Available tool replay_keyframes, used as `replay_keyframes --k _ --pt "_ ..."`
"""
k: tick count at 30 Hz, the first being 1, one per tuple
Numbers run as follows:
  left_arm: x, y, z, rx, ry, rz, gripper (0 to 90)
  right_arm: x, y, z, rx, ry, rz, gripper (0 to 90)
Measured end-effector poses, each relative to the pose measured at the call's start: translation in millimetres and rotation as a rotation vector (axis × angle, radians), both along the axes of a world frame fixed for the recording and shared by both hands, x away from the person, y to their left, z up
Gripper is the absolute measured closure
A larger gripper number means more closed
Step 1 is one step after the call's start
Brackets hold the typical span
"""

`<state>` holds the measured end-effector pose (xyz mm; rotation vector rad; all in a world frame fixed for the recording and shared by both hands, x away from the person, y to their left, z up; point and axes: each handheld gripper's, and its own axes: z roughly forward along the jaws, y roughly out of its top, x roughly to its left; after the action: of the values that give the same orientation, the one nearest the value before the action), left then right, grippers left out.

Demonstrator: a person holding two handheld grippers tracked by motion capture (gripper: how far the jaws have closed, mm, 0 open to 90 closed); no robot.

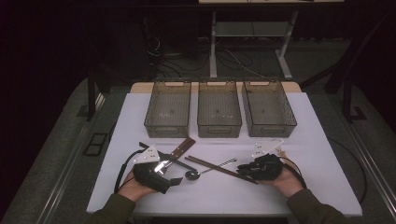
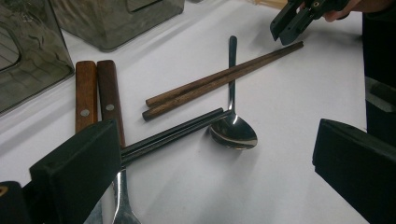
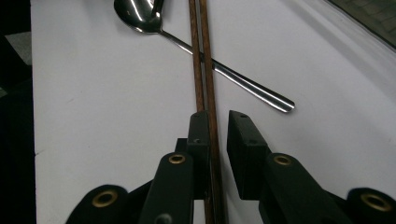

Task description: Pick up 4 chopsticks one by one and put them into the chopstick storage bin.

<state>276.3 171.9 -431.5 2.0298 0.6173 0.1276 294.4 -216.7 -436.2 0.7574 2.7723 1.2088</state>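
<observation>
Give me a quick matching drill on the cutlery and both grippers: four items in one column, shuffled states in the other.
1. brown chopsticks
2. spoon
3. wooden-handled utensils
4. left gripper

A. jaws wide apart, nothing between them
B. handles lying side by side near the bins
C. between the right gripper's jaws
D. handle crossing under the pair of wooden sticks

Pairs: 1-C, 2-D, 3-B, 4-A

Dim room, grey carpet floor [image 1: 56, 154], white table [image 1: 317, 154], metal desk frame [image 1: 252, 32] behind, cables [image 1: 233, 58] loose on floor.
</observation>
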Motion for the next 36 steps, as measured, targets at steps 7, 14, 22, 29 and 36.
replay_keyframes --k 7,14,22,29,36 --pt "0.0 0.0 -0.1 0.0 0.0 -0.002 0.3 5.8 2.8 -4.1 -0.012 0.016 0.017 80.4" --pt "-0.9 -0.6 0.1 -0.002 -0.001 -0.004 0.3 5.0 3.9 -5.1 -0.027 0.018 0.024 81.2" --pt "-0.4 -0.7 -0.4 0.001 0.003 -0.005 0.3 5.1 4.8 -6.4 -0.04 0.018 0.026 81.2" --pt "-0.3 -0.7 -0.5 0.005 0.003 -0.008 0.3 5.1 5.4 -7.7 -0.051 0.016 0.026 81.2" --pt "-0.2 -0.8 -0.5 0.007 0.003 -0.008 0.3 5.4 5.7 -9.2 -0.071 0.01 0.021 81.2"
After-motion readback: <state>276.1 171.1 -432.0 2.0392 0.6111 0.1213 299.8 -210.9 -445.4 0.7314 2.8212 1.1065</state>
